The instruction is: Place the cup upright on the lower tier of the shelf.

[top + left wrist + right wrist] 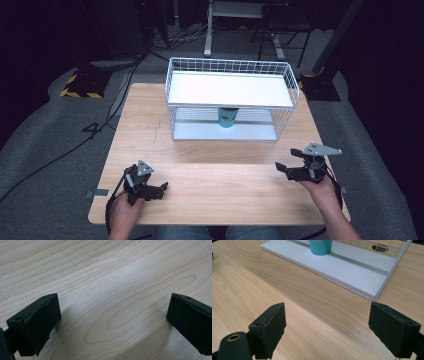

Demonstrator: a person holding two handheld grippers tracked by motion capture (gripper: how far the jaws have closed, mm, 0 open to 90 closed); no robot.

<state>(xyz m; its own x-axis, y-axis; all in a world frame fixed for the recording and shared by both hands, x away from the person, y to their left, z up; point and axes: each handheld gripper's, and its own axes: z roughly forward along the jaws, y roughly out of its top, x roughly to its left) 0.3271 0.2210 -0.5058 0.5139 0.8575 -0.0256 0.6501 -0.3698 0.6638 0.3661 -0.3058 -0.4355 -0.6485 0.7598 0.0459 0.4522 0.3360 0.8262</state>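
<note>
At the desk's point(150, 135) near edge, I hold the left hand-held gripper point(161, 189) at seven o'clock and the right hand-held gripper point(281, 169) at four o'clock, jaws of both spread and empty. At twelve o'clock the teal cup point(227, 117) stands on the wire rack's point(292, 85) lower shelf; my reach risks catching the overhanging upper shelf or tipping the cup.
</note>
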